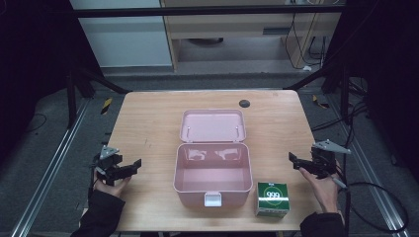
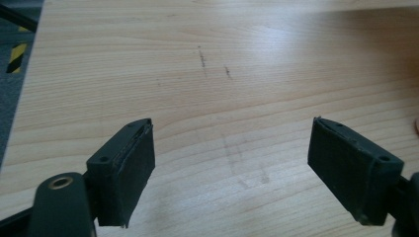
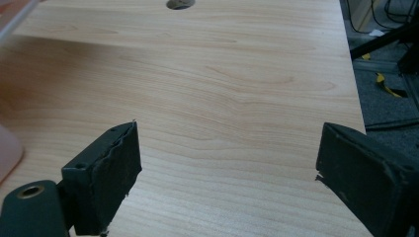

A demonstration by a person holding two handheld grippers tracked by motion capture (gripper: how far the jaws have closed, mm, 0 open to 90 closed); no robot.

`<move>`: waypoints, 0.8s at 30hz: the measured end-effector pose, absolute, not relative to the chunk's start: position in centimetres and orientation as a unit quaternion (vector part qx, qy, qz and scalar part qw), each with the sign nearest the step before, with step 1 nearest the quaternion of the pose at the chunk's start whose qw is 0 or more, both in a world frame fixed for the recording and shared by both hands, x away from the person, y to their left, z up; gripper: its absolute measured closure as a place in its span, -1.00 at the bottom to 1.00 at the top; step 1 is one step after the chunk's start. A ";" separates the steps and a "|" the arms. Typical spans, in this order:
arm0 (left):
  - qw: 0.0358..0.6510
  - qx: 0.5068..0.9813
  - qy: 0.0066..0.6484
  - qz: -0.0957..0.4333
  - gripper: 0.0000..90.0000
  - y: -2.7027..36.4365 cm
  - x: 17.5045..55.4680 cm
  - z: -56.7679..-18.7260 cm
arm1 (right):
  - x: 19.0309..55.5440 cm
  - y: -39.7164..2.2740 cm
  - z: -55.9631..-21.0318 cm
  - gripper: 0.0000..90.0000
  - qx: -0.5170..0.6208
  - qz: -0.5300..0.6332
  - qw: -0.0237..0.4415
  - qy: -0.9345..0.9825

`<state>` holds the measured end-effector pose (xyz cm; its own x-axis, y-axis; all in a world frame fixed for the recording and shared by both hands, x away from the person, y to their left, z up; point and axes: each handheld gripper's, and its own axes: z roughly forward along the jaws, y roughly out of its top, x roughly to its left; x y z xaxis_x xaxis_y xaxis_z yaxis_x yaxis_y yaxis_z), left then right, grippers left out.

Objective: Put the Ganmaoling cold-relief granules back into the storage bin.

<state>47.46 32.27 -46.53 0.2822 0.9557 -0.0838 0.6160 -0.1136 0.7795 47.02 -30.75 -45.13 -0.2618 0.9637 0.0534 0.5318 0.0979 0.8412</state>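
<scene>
Grippers first: left gripper (image 1: 129, 167) sits with jaws spread wide, nothing between the pads, bare wood under them in the left gripper view (image 2: 232, 163). Right gripper (image 1: 296, 163) likewise has jaws well apart and holds nothing; its own view (image 3: 227, 168) has plain tabletop between the pads. Neither touches any object.

Green-and-white printed cardboard box (image 1: 272, 198) stands upright near the right gripper, inboard of it and closer to the person, not touching it. Pink rectangular plastic case (image 1: 213, 183), lid (image 1: 212, 125) swung fully back and lying flat, lies between the two grippers, just beside the green box; white latch (image 1: 213, 199) on its near wall. Interior looks empty.

Light wooden table (image 1: 148, 123) carries everything; round dark cable hole (image 1: 244, 103) lies ahead of the right gripper, beyond the lid.
</scene>
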 end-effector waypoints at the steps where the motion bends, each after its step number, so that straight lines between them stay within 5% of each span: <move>1: 0.371 0.708 0.554 0.230 -0.62 32.4 47.3 -46.5 | 46.9 -30.7 -44.7 -0.76 0.533 0.398 0.277 0.693; 10: 0.383 0.701 0.551 0.243 -0.52 33.4 46.6 -45.7 | 46.1 -29.9 -40.7 -0.69 0.470 0.407 0.291 0.727; 24: 0.380 0.712 0.540 0.239 -0.48 33.7 46.5 -45.8 | 45.6 -28.2 -35.9 -0.76 0.353 0.377 0.237 0.823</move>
<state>46.52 33.72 -45.78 0.3022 0.9507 -0.0695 0.5876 -0.1283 0.7989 45.60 -28.18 -35.94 -0.6394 0.7589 -0.1234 0.4022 0.4668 0.7876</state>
